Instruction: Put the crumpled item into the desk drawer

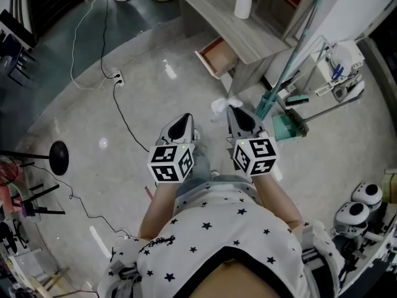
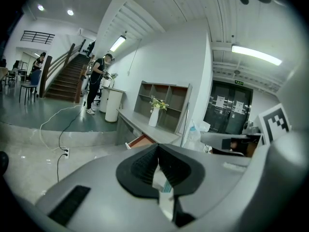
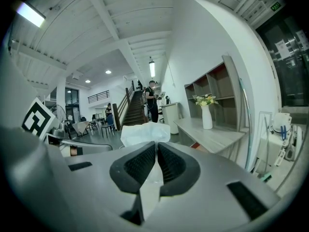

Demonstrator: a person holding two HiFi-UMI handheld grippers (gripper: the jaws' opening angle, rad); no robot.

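A crumpled white tissue point(image 1: 221, 106) sticks out past the tip of my right gripper point(image 1: 231, 109), which is shut on it. In the right gripper view the tissue point(image 3: 145, 133) bulges above the pinched pads point(image 3: 140, 164). My left gripper point(image 1: 185, 119) hangs beside it at the same height, jaws together with nothing held; its pads point(image 2: 145, 166) meet in the left gripper view. Ahead stands a grey desk point(image 1: 214, 8) with its drawer point(image 1: 218, 56) pulled open, brown inside. The drawer point(image 2: 141, 140) also shows past the left gripper. Both grippers are over the floor, short of the desk.
A white vase point(image 1: 243, 2) with flowers stands on the desk. A teal broom and dustpan point(image 1: 287, 126) lean to the right of the desk. Black cables point(image 1: 121, 113) and a power strip point(image 1: 118, 77) lie on the floor at left. A black stand base point(image 1: 57, 151) sits far left.
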